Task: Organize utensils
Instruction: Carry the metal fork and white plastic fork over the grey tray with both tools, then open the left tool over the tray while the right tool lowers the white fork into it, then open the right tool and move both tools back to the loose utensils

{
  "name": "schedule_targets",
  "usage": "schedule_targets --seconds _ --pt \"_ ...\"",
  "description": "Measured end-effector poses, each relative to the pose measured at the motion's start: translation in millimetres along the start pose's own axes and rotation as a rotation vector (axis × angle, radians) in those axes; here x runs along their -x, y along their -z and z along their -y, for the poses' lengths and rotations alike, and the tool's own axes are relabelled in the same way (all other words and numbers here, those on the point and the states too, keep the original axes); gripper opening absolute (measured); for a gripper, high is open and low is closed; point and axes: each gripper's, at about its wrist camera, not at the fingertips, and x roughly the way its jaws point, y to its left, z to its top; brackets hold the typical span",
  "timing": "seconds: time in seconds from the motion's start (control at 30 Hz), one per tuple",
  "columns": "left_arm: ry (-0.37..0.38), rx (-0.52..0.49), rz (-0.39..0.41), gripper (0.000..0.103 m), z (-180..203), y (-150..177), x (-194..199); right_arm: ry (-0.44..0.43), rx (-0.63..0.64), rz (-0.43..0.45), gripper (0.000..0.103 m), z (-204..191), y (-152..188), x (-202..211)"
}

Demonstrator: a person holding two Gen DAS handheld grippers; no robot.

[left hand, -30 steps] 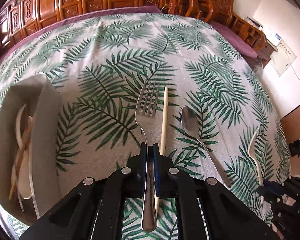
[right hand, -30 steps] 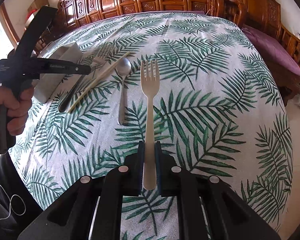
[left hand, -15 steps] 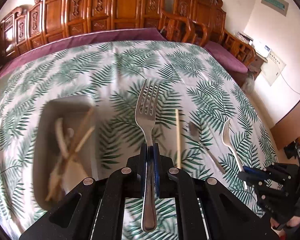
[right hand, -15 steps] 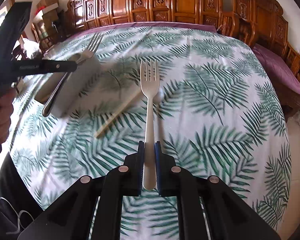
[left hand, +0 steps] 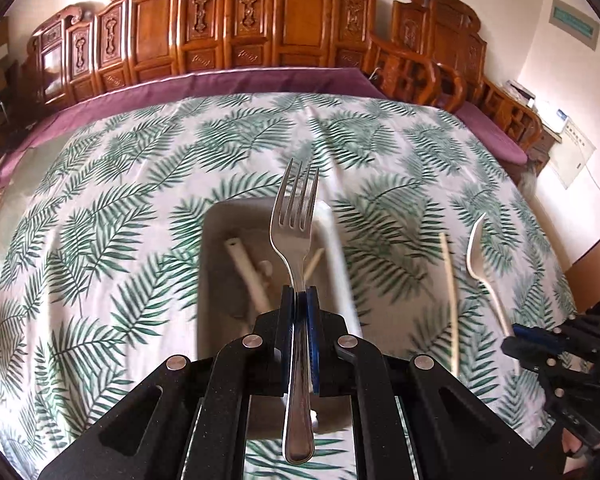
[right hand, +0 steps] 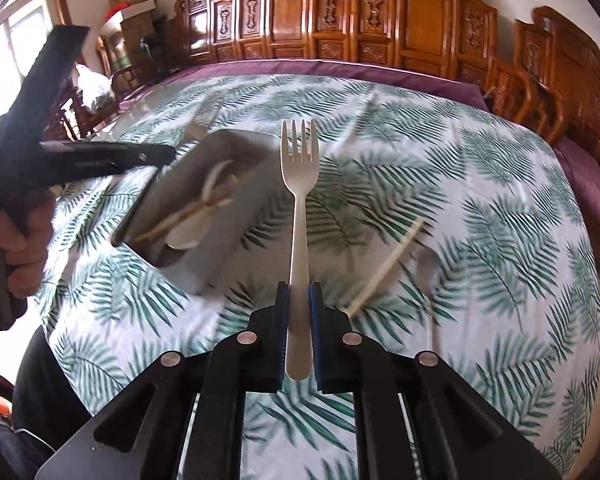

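Note:
My left gripper (left hand: 300, 300) is shut on a metal fork (left hand: 296, 216) and holds it over the grey tray (left hand: 212, 264), which holds white and wooden utensils (left hand: 248, 268). My right gripper (right hand: 298, 300) is shut on a white plastic fork (right hand: 299, 168), held above the cloth to the right of the tray (right hand: 228, 240). In the left wrist view the white fork (left hand: 478, 252) and the right gripper (left hand: 512, 332) show at the right. The left gripper's fingers (right hand: 100, 156) show over the tray in the right wrist view.
A wooden chopstick (left hand: 449, 292) lies on the palm-leaf tablecloth (left hand: 120, 216) right of the tray; it also shows in the right wrist view (right hand: 388, 268), next to a blurred metal spoon (right hand: 426, 264). Carved wooden chairs (left hand: 240, 28) ring the table's far side.
Both grippers have lifted and swung left with their forks. The tray has come under the left gripper's metal fork, and the right gripper's white fork is closer to the tray.

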Motion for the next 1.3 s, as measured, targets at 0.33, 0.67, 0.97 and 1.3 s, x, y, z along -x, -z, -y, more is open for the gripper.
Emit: schedule_targets --seconds 0.33,0.67,0.97,1.3 --pt "0.018 0.037 -0.027 0.006 -32 3 -28 -0.036 0.026 -0.021 0.012 -40 -37 -20" --pt "-0.006 0.076 0.052 0.007 -66 7 8 -0.125 -0.025 -0.066 0.012 -76 -67 -69" --pt "-0.046 0.051 0.08 0.007 -75 14 33 -0.185 -0.031 -0.056 0.014 -92 -74 -84" --pt "-0.01 0.008 0.082 0.012 -44 16 36 -0.104 -0.012 -0.004 0.014 -41 -53 -45"
